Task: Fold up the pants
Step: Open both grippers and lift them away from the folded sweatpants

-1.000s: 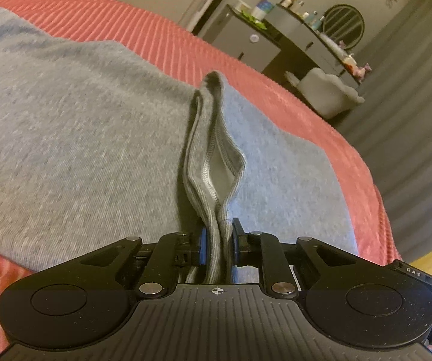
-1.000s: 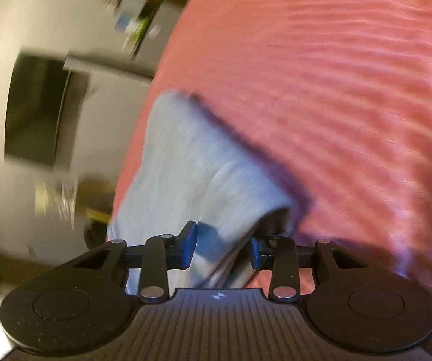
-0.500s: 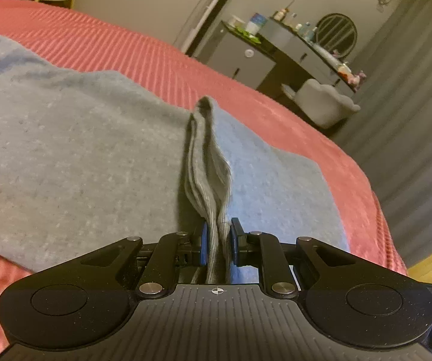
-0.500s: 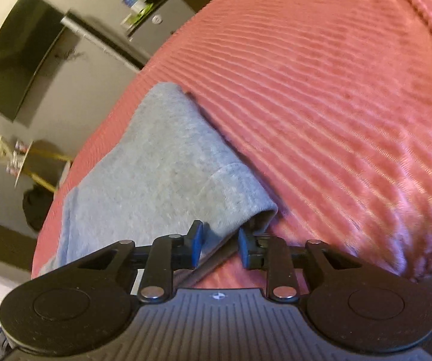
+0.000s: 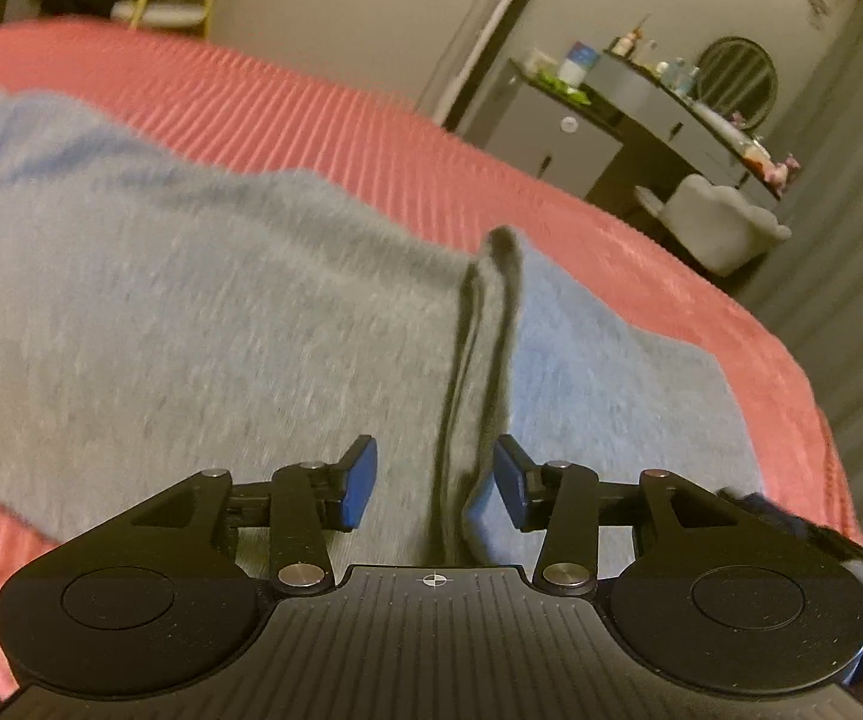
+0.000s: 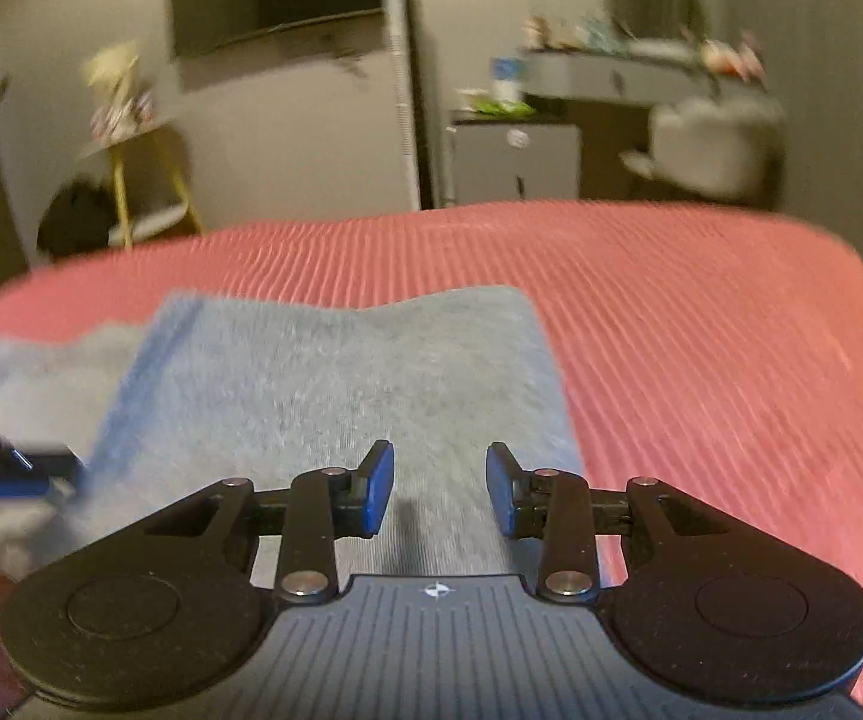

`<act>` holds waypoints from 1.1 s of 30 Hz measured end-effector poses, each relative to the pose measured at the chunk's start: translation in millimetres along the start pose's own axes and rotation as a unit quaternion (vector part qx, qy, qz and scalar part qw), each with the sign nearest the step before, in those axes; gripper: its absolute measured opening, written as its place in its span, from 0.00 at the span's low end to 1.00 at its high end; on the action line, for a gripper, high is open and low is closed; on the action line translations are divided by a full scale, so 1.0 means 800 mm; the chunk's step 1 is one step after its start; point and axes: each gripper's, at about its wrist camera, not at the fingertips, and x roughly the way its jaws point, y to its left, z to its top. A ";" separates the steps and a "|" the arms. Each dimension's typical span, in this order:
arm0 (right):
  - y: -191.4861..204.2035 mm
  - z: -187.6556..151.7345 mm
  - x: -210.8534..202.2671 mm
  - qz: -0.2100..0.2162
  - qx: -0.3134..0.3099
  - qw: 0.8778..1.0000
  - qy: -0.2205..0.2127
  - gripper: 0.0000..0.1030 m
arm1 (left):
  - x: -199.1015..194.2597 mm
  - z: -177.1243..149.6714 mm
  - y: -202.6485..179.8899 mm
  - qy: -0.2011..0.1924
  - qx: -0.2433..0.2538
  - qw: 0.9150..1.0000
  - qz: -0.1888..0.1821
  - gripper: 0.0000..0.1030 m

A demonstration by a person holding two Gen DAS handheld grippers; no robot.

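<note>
Grey pants [image 5: 203, 324] lie spread flat on a bed covered by a ribbed pink bedspread [image 5: 335, 120]. The left gripper [image 5: 434, 483] tilts downward over them, its blue-padded fingers [image 5: 359, 483] opening, with a raised ridge of hem fabric [image 5: 479, 372] running from six o'clock up between them and touching neither pad. The right gripper [image 6: 439, 495] also angles down over the pants' right portion, near their three o'clock edge, its fingers [image 6: 378, 495] opening with only flat cloth below; the left gripper's tip shows blurred at nine o'clock.
</note>
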 end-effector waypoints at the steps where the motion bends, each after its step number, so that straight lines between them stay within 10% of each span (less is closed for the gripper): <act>1: 0.004 -0.009 0.017 -0.019 -0.022 0.999 0.014 0.31 | -0.001 0.002 -0.009 -0.010 0.015 1.000 -0.003 0.49; 6: -0.010 -0.011 0.031 -0.013 0.014 1.000 -0.003 0.30 | 0.031 0.021 -0.044 -0.023 0.065 0.998 -0.011 0.69; 18: -0.004 -0.026 0.037 0.002 0.011 1.000 -0.029 0.46 | 0.091 0.025 -0.053 0.010 0.084 0.996 0.028 0.22; 28: 0.000 -0.024 0.028 -0.035 0.000 0.998 -0.049 0.61 | 0.068 0.037 -0.051 -0.037 0.078 0.995 0.041 0.17; 33: -0.006 -0.027 0.038 -0.032 0.012 0.999 -0.026 0.68 | 0.060 0.038 -0.019 -0.023 0.035 0.997 0.065 0.58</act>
